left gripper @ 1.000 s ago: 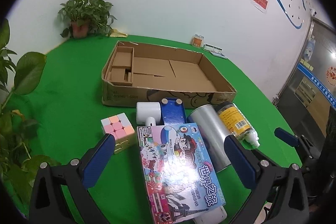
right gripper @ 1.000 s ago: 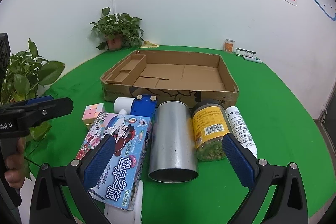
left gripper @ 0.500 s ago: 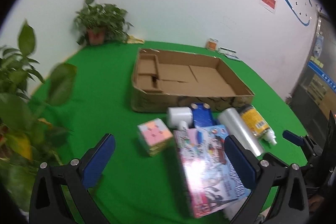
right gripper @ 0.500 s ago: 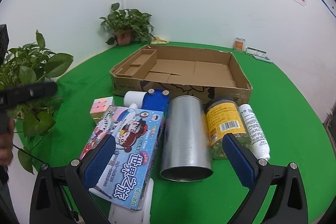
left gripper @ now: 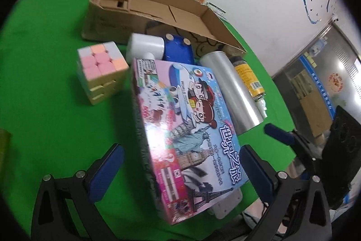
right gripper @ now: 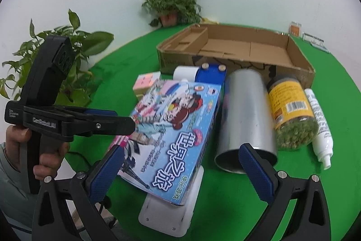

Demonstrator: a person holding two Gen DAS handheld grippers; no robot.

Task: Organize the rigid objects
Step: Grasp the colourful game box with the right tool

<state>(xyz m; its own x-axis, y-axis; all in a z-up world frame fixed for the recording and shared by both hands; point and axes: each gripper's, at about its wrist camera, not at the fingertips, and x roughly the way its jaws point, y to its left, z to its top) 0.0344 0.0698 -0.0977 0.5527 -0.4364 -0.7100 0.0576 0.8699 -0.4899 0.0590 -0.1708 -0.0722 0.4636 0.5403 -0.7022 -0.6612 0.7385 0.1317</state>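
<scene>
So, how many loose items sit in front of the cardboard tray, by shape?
Boxy: 5: pastel puzzle cube, colourful game box, blue box, white block, white flat device
Cylindrical: 3: silver can, yellow-labelled jar, white bottle
Total: 8

table cover (right gripper: pixel 334 83): green cloth, soft and matt
big box (right gripper: pixel 237 49): brown cardboard, dull
game box (right gripper: pixel 178 128): shiny printed card
can (right gripper: pixel 246 110): smooth shiny metal
jar (right gripper: pixel 291 110): clear plastic, paper label
gripper pads (right gripper: pixel 255 175): blue, bumpy
</scene>
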